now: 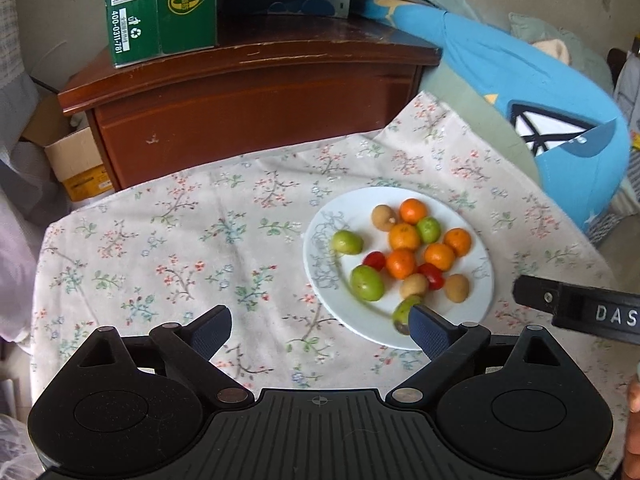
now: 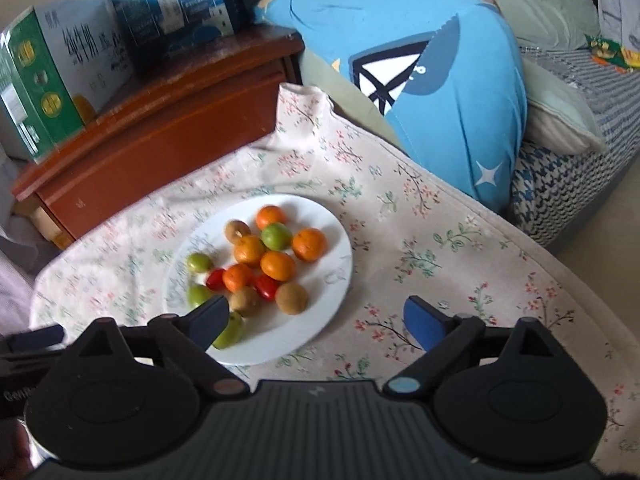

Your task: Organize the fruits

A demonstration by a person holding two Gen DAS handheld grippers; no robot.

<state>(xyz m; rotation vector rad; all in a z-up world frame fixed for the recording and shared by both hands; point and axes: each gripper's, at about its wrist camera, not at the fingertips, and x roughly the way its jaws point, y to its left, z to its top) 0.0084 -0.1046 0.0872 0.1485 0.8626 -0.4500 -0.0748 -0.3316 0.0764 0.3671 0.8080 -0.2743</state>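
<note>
Left claw (image 1: pixel 320 332): matte black plastic body, ribbed centre plate with a small crosshair mark, two round side housings, silver pivot rivets, blue dimpled finger pads (image 1: pixel 430 332). Right claw (image 2: pixel 318 320): same black build, blue pads, white "DAS" lettering on its side, one screw.

I had soft, even daylight in both views, bright enough for clear colours and with no harsh glare. Shadows were faint; the plate (image 1: pixel 400 332) cast only a thin one on the cloth (image 1: pixel 180 240). The left view was sharp at centre. The right view was smeared by motion blur: the fruits (image 2: pixel 276 266) and the print on the boxes (image 2: pixel 80 52) looked soft. Fisheye bending curved the cabinet (image 1: pixel 248 92) edge, and the corners of both pictures fell dark.
</note>
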